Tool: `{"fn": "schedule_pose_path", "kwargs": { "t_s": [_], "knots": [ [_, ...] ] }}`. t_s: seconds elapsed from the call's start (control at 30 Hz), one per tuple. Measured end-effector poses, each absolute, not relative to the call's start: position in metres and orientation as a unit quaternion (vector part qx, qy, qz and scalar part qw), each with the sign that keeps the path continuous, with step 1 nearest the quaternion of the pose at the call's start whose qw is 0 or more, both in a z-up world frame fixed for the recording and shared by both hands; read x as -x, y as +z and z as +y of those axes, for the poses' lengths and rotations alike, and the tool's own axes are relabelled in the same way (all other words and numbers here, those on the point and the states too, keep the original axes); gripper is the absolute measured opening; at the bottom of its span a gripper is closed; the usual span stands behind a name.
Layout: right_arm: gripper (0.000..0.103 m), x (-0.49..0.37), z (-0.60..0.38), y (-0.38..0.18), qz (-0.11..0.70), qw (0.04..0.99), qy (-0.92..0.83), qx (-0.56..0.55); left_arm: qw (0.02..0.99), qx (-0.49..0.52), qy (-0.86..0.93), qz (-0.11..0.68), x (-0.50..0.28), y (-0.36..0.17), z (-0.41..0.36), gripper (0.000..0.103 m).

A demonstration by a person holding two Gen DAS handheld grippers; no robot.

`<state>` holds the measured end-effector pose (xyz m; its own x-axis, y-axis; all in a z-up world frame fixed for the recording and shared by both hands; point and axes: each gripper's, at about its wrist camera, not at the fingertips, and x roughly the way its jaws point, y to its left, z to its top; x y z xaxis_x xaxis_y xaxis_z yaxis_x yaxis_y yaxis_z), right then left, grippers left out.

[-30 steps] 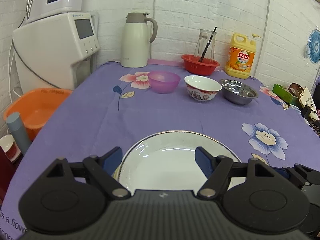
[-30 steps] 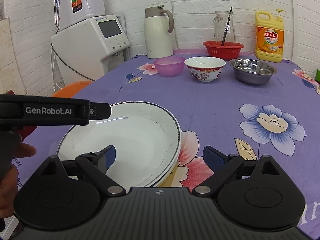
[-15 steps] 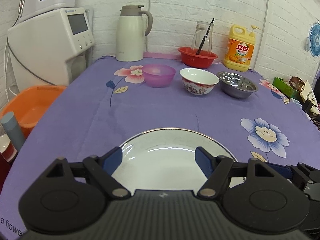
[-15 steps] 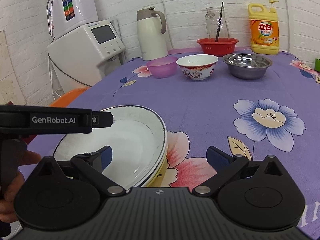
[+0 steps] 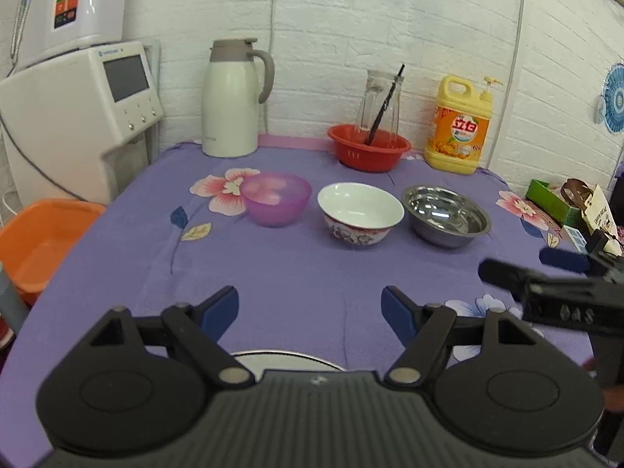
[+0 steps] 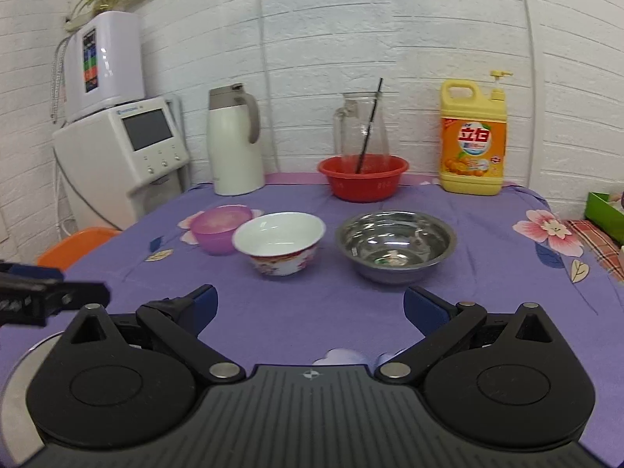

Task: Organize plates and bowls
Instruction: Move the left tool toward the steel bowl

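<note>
Three bowls stand in a row mid-table: a purple plastic bowl [image 5: 276, 198] [image 6: 218, 229], a white bowl with a red floral outside [image 5: 360, 213] [image 6: 280, 242] and a steel bowl [image 5: 446, 215] [image 6: 395, 245]. The stacked white plates [image 5: 288, 359] [image 6: 15, 386] lie at the near edge, mostly hidden under my grippers. My left gripper [image 5: 310, 309] is open and empty above the cloth behind the plates. My right gripper [image 6: 309, 306] is open and empty, facing the white and steel bowls.
At the back stand a white thermos jug [image 5: 232, 97], a red basin [image 5: 369, 152] holding a glass jug, and a yellow detergent bottle [image 5: 460, 124]. A water dispenser [image 5: 78, 117] and an orange tub [image 5: 39, 241] are off the left edge. Boxes [image 5: 553, 202] crowd the right edge.
Both grippers have lifted and tilted up away from the plates, which have slid almost out of both views. The bowls now sit nearer the middle of each view. Both grippers stay open.
</note>
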<state>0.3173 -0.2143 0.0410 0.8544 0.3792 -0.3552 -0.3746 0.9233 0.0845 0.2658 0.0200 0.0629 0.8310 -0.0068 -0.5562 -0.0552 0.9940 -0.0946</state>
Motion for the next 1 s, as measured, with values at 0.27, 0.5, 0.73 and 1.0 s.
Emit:
{"fn": "schedule_pose_path", "kwargs": {
  "t_s": [0.27,0.5,0.73,1.0],
  "knots": [
    [0.103,-0.392,-0.267,0.007,0.263,0.953,0.124,-0.083,0.941,0.044,-0.001,0.334,-0.306,0.047,-0.014,0.074],
    [0.103,-0.399,-0.277,0.022,0.245,0.959,0.102,-0.101,0.928,0.065,-0.054,0.364,-0.315,0.035,-0.033,0.074],
    [0.103,-0.494,-0.226,0.036,0.326,0.942,0.078,-0.011,0.936,0.068,-0.048,0.341,-0.295,0.042,-0.01,0.074],
    [0.103,-0.538,-0.211,0.015,0.419,0.906,0.053,0.027,0.939,0.085,-0.022,0.333,-0.29,0.04,0.031,0.074]
  ]
}}
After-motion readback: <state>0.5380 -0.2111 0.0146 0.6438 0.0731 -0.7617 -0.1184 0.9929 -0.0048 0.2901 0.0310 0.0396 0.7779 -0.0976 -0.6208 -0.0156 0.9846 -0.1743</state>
